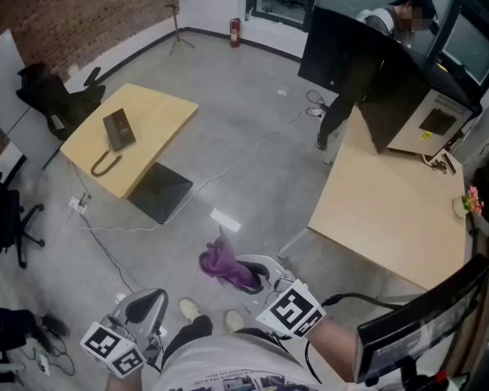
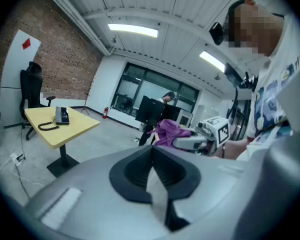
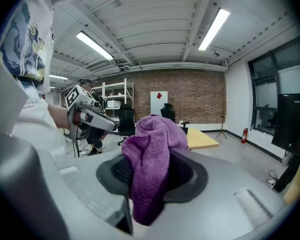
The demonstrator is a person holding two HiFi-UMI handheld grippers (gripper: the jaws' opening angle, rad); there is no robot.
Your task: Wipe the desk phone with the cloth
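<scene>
Risk: cloth (image 1: pixel 225 264) hangs loose in pinch of right gripper (image 1: pixel 259 275), may slip | left gripper (image 1: pixel 149 306) closed, empty | desk phone (image 1: pixel 118 129) well apart, unsteadied

Bright ceiling strip lights (image 3: pixel 214 29) give even light; both gripper views bend at dark, blurred edges.
</scene>
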